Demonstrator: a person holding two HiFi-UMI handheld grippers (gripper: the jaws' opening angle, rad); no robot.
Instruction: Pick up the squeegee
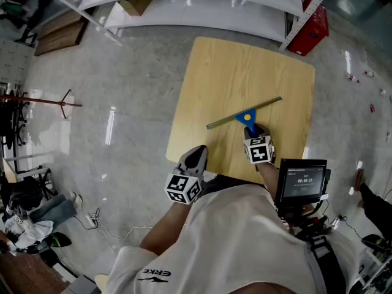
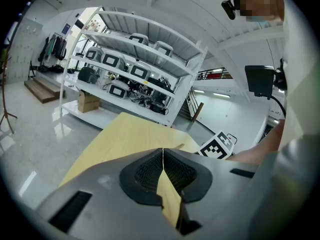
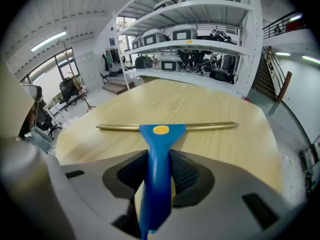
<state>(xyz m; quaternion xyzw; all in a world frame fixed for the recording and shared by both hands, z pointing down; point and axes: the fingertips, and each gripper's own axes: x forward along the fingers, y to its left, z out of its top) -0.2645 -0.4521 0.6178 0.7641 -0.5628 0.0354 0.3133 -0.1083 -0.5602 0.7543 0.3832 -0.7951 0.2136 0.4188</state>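
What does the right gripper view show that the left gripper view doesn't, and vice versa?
Only the right gripper view: the squeegee lying on the table, its blue handle between the right gripper's jaws, which sit against its sides. Only the left gripper view: the left gripper with jaws together and empty, the right gripper's marker cube, and a small screen. Both: the table and the shelving rack beyond it.
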